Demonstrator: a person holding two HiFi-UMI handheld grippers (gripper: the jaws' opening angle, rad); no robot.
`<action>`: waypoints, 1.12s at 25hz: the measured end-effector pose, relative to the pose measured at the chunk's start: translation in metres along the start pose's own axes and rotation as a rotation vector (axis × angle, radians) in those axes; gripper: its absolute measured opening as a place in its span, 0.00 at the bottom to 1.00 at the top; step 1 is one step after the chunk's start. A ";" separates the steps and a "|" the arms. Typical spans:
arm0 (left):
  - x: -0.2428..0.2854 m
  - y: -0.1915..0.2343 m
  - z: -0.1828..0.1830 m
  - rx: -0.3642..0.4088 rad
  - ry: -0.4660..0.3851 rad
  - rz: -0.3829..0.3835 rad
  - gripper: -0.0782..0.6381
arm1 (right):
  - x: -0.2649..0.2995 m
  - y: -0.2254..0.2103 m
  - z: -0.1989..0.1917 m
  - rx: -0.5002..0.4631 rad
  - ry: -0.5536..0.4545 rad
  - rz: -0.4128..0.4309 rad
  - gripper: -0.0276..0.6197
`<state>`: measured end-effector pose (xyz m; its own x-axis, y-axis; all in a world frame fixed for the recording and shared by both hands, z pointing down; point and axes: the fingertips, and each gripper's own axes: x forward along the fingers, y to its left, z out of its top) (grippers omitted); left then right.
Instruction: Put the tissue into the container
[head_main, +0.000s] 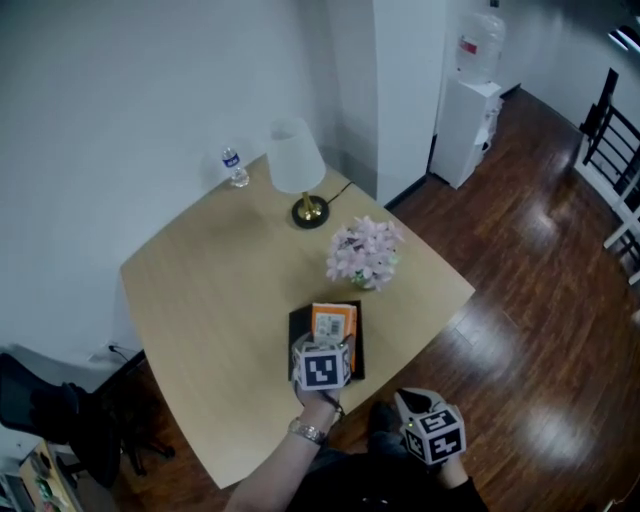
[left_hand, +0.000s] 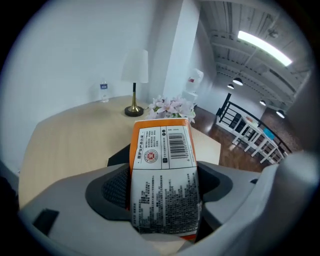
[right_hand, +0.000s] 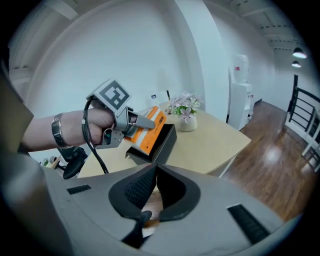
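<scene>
An orange and white tissue pack (head_main: 333, 322) is clamped between the jaws of my left gripper (head_main: 328, 342), which is shut on it. The pack stands tilted in the mouth of a black box container (head_main: 357, 350) near the table's front edge. In the left gripper view the pack (left_hand: 163, 180) fills the middle, with the container's black rim (left_hand: 117, 155) behind it. The right gripper view shows the pack (right_hand: 150, 131) partly inside the container (right_hand: 164, 145). My right gripper (head_main: 415, 405) hangs off the table at the lower right, shut with nothing between its pads (right_hand: 135, 192).
On the wooden table (head_main: 210, 300) stand a pot of pink flowers (head_main: 365, 255), a white lamp (head_main: 298, 165) and a small water bottle (head_main: 235, 167). A water dispenser (head_main: 470, 110) stands by the wall. A black chair (head_main: 60, 415) is at the left.
</scene>
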<state>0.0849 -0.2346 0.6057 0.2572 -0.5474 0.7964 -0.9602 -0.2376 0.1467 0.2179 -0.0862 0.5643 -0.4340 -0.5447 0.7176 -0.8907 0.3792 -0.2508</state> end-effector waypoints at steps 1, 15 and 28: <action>0.004 0.000 -0.004 -0.008 0.016 0.018 0.66 | 0.001 -0.007 0.004 -0.002 0.003 0.010 0.06; 0.036 -0.004 -0.013 -0.103 0.017 -0.006 0.84 | 0.027 -0.041 0.016 -0.025 0.052 0.104 0.06; -0.086 -0.010 0.013 0.146 -0.188 -0.218 0.31 | 0.027 -0.009 0.038 -0.043 -0.026 0.088 0.06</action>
<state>0.0737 -0.1961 0.5283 0.4842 -0.6063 0.6309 -0.8578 -0.4709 0.2058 0.2092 -0.1327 0.5618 -0.5144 -0.5265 0.6769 -0.8424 0.4578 -0.2841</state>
